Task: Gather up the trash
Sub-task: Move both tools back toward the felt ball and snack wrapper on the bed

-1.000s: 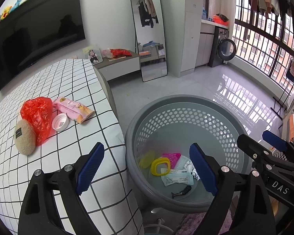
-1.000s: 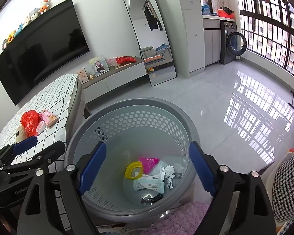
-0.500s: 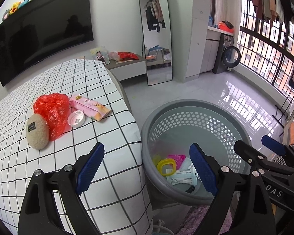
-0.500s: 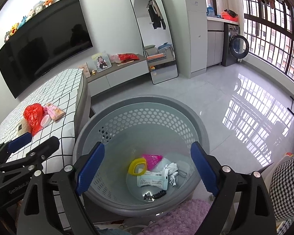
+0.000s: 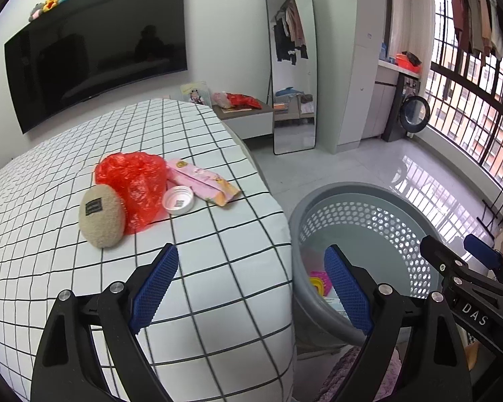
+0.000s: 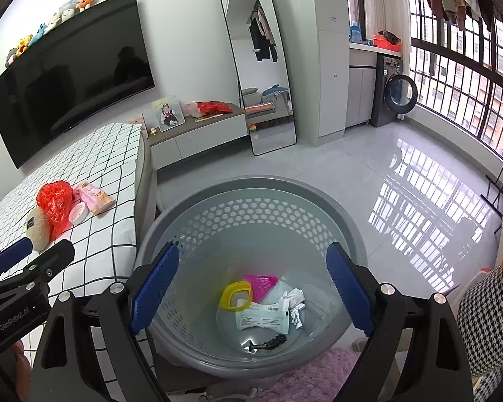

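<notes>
Some trash already in the gray basket (image 6: 251, 197) on the floor: a yellow ring (image 6: 235, 296), a pink thing (image 6: 261, 283), crumpled paper (image 6: 293, 303), a white packet (image 6: 263, 316), a small black piece (image 6: 268, 342). More to pick up on the checked bed (image 5: 218, 268): a red bag (image 5: 134, 181), a white lid (image 5: 178, 199), a pink packet (image 5: 203, 182), a tan pouch (image 5: 101, 215), all close together. Left gripper (image 5: 249, 288) wide open, empty, above the bed edge. Right gripper (image 6: 251, 289) wide open, empty, over the basket. About halfway done, probably.
</notes>
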The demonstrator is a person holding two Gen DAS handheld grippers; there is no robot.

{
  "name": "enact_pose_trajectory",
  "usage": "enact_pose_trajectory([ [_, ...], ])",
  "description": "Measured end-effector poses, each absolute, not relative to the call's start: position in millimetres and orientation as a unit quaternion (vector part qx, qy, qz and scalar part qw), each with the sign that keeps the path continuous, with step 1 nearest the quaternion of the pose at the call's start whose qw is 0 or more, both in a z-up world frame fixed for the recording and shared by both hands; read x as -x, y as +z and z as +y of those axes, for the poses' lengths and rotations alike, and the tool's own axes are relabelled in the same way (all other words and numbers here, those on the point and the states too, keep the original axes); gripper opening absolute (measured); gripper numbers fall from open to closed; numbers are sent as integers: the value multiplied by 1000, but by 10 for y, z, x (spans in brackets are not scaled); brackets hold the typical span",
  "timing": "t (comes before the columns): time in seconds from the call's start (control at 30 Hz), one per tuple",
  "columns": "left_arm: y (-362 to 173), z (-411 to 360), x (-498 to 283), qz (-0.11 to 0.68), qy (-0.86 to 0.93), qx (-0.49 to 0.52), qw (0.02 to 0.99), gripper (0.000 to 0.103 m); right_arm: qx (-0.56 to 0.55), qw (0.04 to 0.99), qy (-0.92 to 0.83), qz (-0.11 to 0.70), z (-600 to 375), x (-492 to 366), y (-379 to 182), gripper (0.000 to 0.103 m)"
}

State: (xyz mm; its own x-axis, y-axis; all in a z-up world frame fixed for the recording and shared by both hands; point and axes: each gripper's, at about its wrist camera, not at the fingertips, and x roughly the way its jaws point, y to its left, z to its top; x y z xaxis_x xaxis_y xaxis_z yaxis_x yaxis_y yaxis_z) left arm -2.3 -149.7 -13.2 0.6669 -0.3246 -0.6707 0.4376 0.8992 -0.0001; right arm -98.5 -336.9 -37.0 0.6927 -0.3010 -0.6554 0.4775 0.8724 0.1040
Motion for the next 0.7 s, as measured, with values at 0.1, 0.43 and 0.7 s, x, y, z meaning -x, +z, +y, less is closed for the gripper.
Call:
enact_pose_trajectory([
  [0.1,-110,-1368,0,349,-200,-74,913,87,-127,914,-208,325,-3308,955,-333,86],
  [0.43,-57,-858,-113,349,-146,-47,925,88,-103,929,-165,315,-2974,648,-227,86],
  [0.7,-131,-430,-341,373,-95,-25,922,88,-89,935,-116,322,-2744,284,-205,86],
])
